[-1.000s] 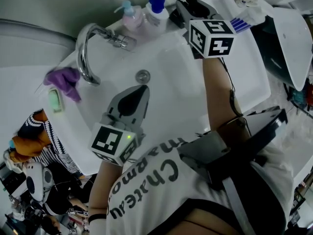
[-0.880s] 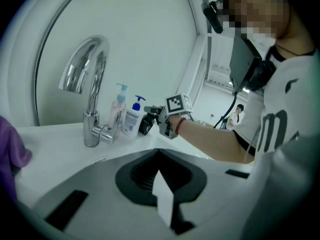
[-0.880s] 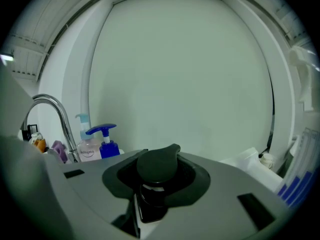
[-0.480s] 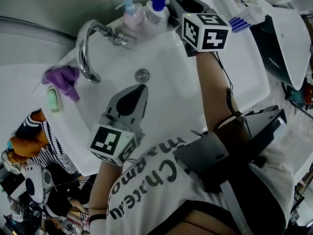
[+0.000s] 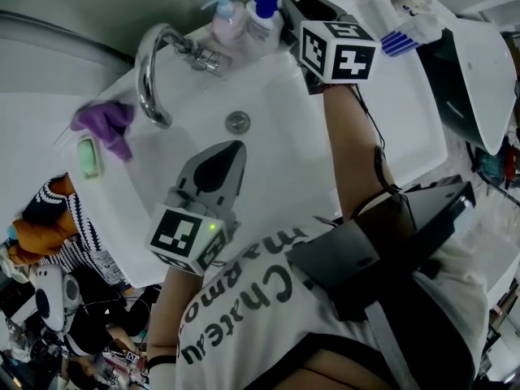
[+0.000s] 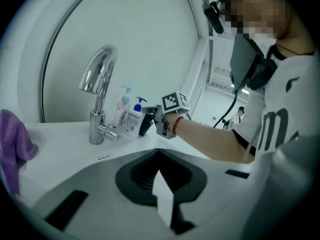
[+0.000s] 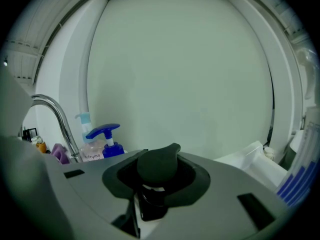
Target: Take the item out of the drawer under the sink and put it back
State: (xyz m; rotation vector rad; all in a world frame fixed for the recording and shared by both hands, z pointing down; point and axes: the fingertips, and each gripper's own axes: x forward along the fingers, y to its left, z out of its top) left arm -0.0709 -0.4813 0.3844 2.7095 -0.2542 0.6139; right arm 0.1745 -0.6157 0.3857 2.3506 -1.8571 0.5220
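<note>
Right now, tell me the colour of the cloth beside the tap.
The cloth is purple. It shows best in the head view.

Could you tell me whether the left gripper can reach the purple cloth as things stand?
Probably yes: the left gripper hangs empty over the basin, and the cloth lies uncovered on the rim beside the faucet.

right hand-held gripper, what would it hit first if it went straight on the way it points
Likely the pale wall straight ahead; the blue-topped pump bottle sits off to the left.
</note>
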